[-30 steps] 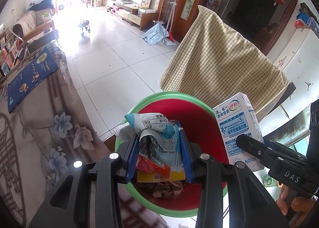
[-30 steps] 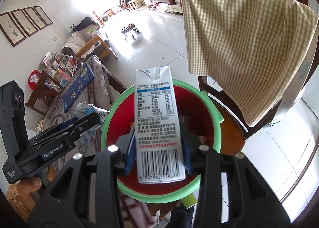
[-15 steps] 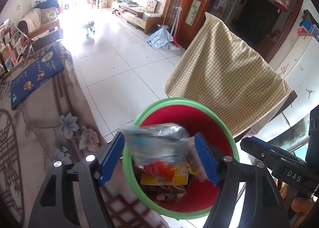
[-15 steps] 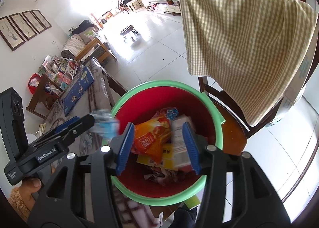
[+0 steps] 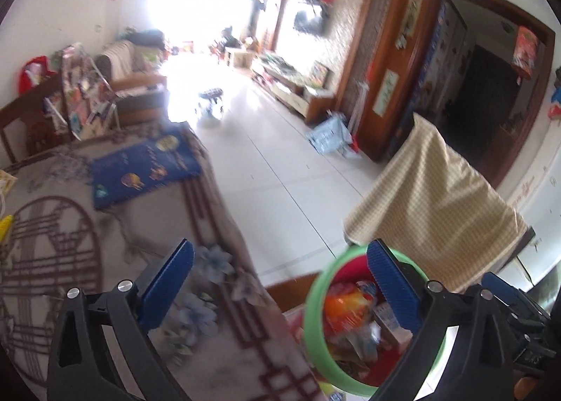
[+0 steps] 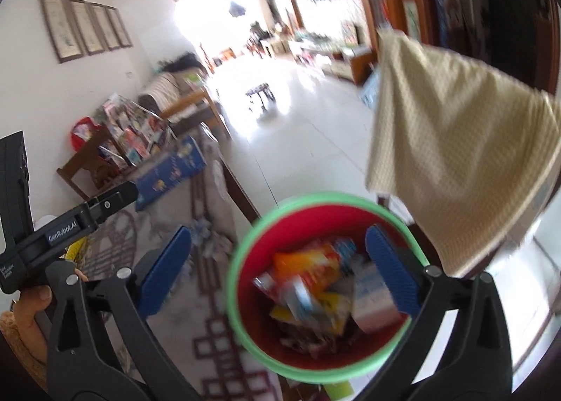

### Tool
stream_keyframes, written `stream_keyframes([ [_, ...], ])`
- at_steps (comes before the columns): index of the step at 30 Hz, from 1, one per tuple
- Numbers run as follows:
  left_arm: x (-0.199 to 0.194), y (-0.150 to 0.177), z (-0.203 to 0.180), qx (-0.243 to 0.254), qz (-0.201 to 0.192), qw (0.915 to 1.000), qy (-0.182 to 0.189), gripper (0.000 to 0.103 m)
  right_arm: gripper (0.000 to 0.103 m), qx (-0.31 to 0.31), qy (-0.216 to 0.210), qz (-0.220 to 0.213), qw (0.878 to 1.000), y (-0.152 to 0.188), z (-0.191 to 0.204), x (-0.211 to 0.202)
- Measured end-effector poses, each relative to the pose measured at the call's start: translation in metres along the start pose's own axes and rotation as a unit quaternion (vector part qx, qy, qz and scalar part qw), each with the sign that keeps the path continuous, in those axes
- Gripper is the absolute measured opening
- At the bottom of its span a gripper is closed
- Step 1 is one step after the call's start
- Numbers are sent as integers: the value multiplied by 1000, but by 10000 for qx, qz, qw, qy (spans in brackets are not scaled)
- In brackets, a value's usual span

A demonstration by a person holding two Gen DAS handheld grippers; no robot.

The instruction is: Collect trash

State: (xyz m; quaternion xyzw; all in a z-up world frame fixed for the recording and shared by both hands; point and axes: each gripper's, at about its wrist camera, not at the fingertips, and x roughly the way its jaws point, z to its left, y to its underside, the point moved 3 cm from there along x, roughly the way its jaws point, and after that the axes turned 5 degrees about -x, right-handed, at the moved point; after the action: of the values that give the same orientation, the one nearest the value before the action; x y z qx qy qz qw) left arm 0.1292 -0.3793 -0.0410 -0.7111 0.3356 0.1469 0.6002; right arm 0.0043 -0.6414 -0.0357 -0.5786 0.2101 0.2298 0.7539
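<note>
Both views were motion-blurred. The left gripper [image 5: 280, 285] was spread wide and grasped nothing; its left blue pad hung over the patterned tabletop [image 5: 105, 260] at lower left of the left wrist view, while its right pad overlapped the green rim of the bin [image 5: 313, 324] at lower right. The bin was red inside, and its far wall was hidden by that pad. Inside it lay the trash [image 5: 347, 310]: an orange wrapper on top, with a white and blue carton just beside it and crumpled packets beneath.

The right gripper [image 6: 278, 264] was likewise released and empty. In the right wrist view the bin [image 6: 233, 296] filled the lower centre of the frame, with the trash [image 6: 315, 281] piled inside and the right pad covering part of the inner wall. The left gripper's body appeared at left of that frame, held in a hand [image 6: 24, 317].

A blue book [image 5: 140, 169] lay on the tabletop towards the upper left. A checked cloth [image 6: 455, 155] hung over a chair at right, just behind the bin.
</note>
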Motion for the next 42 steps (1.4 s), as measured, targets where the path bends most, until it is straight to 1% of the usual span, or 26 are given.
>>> stream_keyframes([
  [2,-17,-7,16,-49,-315,9993,-178,95,98,-213,-45,-255,9994,-6,18,-3],
  [3,-26,-9,24,-51,-448,9986,-285,95,98,-348,-43,-495,9982,-10,32,-6],
  [4,-33,-12,30,-42,-537,9979,-367,95,98,-409,-22,-632,9972,-11,40,-8],
  [7,-60,-18,53,50,-896,9940,-632,95,98,-573,-23,-1262,9903,-16,71,-16],
  [8,-69,-20,61,72,-1051,9917,-737,95,98,-605,17,-1608,9851,-16,85,-22],
  [10,-87,-24,76,101,-1350,9871,-850,95,98,-682,122,-2112,9750,-16,106,-32],
  [12,-102,-29,91,106,-1603,9826,-927,95,98,-917,379,-2388,9660,-17,131,-35],
  [14,-118,-35,112,44,-1753,9802,-924,95,98,-1260,726,-2366,9607,-17,162,-31],
  [15,-124,-38,122,18,-1786,9797,-913,95,98,-1344,794,-2300,9606,-16,174,-28],
  [18,-142,-43,149,-67,-1877,9789,-803,95,98,-1359,630,-2104,9661,-6,208,-23],
  [21,-154,-45,177,-73,-1845,9793,-830,95,98,-1240,662,-1887,9719,4,237,-16],
  [24,-159,-41,207,-83,-1750,9775,-1178,95,98,-1288,735,-1793,9725,14,267,-12],
  [26,-165,-37,226,-95,-1791,9721,-1511,95,98,-1262,752,-1755,9735,19,282,-11],
  [28,-173,-34,242,-46,-1851,9695,-1605,95,98,-1170,724,-1676,9762,24,296,-9],
  [31,-180,-32,259,-92,-1779,9705,-1626,95,98,-1084,723,-1632,9780,28,310,-8],
  [36,-190,-28,281,-375,-1723,9708,-1630,95,98,-1071,771,-1629,9778,36,327,-14],
  [42,-194,-20,283,-322,-1611,9750,-1497,95,98,-1045,838,-1568,9785,46,334,-20],
])
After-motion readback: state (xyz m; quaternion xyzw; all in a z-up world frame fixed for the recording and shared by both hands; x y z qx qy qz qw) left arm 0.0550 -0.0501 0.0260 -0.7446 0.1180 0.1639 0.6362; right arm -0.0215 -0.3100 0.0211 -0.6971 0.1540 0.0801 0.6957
